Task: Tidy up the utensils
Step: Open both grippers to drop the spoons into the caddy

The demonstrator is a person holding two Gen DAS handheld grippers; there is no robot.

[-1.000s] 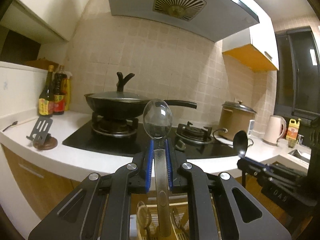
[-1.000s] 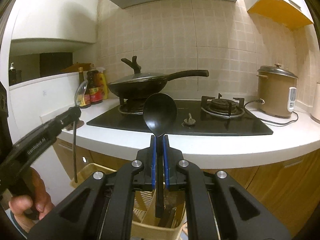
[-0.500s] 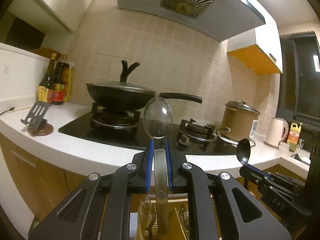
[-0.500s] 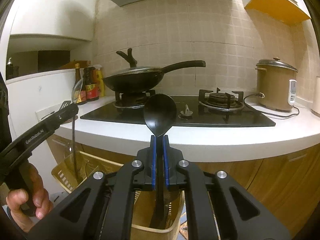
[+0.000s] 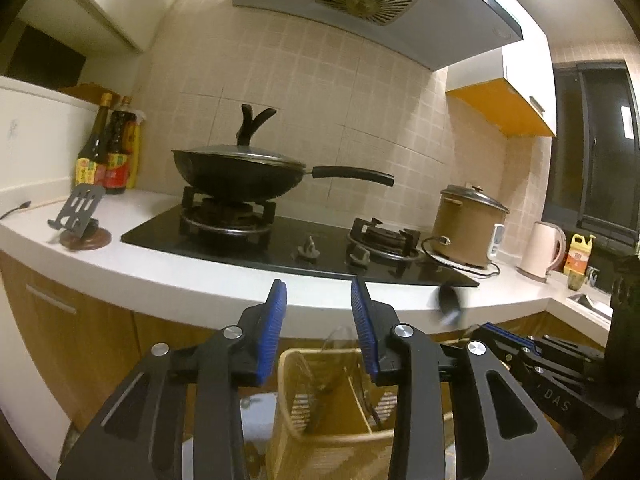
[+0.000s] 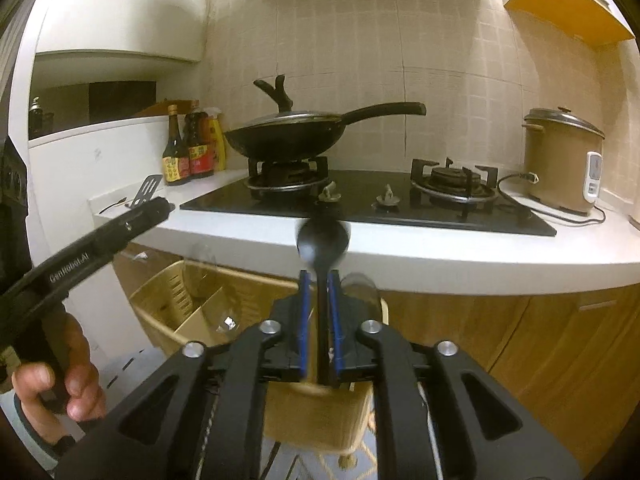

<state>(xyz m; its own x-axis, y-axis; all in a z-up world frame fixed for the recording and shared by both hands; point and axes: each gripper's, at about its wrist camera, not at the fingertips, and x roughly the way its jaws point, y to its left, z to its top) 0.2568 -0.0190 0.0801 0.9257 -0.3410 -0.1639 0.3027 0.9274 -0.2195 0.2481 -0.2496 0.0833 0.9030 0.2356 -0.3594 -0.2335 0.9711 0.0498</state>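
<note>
My left gripper (image 5: 319,300) is open and empty above a beige slotted utensil basket (image 5: 320,436). A clear spoon (image 5: 340,344) shows blurred inside the basket, just below the blue pads. My right gripper (image 6: 319,280) has its jaws a little apart around the handle of a black ladle (image 6: 323,240), which is blurred and hangs low between the pads over the same basket (image 6: 176,292). The ladle's bowl also shows in the left wrist view (image 5: 448,304). The left gripper appears at the left of the right wrist view (image 6: 152,210).
A white counter (image 5: 200,280) runs across, holding a black gas hob (image 6: 360,204), a lidded wok (image 5: 240,176), sauce bottles (image 5: 108,152), a spatula rest (image 5: 80,216), a brown rice cooker (image 6: 560,164) and a kettle (image 5: 544,248). Wooden cabinet doors lie below.
My left gripper opened and the clear spoon dropped into the basket. Both grippers came down. The right jaws loosened and the black ladle is sliding down between them.
</note>
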